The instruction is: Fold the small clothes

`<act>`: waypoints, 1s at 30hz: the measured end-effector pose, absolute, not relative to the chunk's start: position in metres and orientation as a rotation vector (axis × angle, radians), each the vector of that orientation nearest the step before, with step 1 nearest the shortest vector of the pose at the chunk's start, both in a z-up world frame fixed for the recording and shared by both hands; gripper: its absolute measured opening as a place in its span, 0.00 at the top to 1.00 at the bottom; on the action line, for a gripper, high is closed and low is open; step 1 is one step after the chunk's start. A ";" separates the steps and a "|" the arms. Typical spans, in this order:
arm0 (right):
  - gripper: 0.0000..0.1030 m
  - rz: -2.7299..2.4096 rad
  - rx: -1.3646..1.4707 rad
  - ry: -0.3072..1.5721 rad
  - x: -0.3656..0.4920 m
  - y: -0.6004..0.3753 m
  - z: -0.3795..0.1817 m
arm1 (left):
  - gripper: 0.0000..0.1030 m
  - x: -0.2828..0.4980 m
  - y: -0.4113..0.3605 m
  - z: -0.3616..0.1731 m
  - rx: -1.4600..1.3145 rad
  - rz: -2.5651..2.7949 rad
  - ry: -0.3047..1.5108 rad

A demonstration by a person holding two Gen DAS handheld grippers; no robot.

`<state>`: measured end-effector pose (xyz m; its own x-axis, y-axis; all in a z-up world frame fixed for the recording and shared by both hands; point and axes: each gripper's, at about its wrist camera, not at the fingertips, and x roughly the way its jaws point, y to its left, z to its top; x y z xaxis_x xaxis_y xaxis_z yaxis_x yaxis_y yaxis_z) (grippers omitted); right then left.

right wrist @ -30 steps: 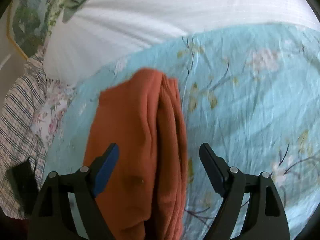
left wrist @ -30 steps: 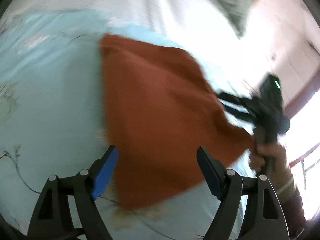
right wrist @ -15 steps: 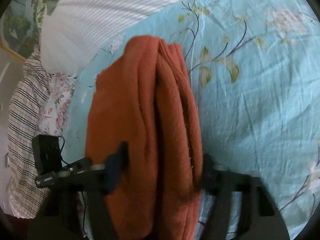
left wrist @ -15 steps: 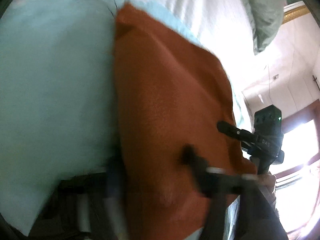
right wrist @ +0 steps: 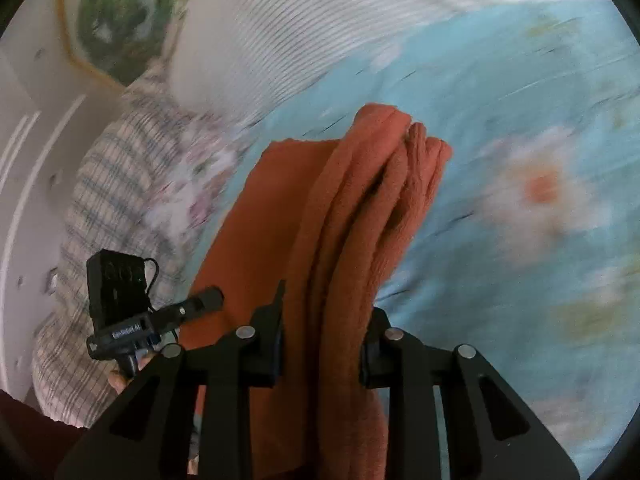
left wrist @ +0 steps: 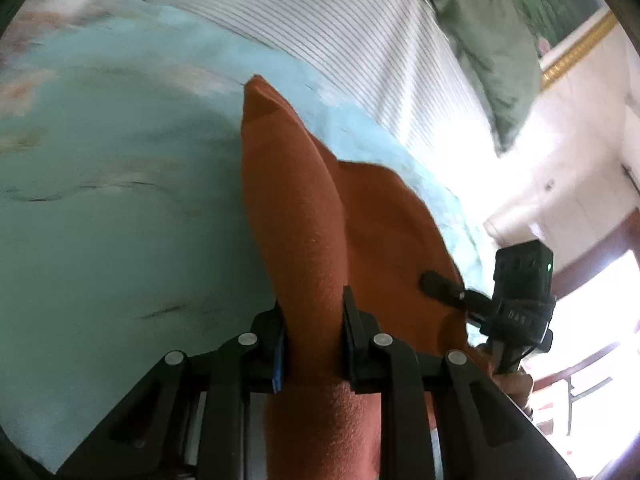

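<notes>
Both my grippers were clamped on the near edge of the rust-orange garment (left wrist: 296,216), the left gripper (left wrist: 313,344) pinching one bunched corner and the right gripper (right wrist: 322,340) pinching a thicker roll of layers, so neither was nearer than the other. From each tool the cloth ran straight ahead along the fingers, its long axis pointing away from me toward the white striped bedding (left wrist: 344,24). It hung over the pale blue floral bedsheet (right wrist: 520,128), and I judged the next fold would carry this edge forward along that axis.
</notes>
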<state>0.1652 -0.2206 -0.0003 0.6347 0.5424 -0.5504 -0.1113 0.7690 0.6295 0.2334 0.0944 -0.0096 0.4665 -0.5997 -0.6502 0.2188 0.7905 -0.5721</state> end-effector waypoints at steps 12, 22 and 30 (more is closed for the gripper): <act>0.73 0.477 0.615 0.880 0.177 -0.133 -0.047 | 0.78 0.189 0.173 -0.040 -0.393 -0.359 0.997; 0.63 0.391 0.597 0.916 0.175 -0.135 -0.056 | 0.49 0.194 0.172 -0.061 -0.347 -0.300 1.022; 0.44 0.237 0.531 0.806 0.155 -0.162 -0.010 | 0.50 0.170 0.195 -0.018 -0.371 -0.336 0.891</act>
<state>0.1549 -0.1620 -0.0096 0.6749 0.3973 -0.6219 -0.0030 0.8441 0.5361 0.1703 0.1954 -0.0179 0.5848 -0.4317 -0.6868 0.1287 0.8853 -0.4469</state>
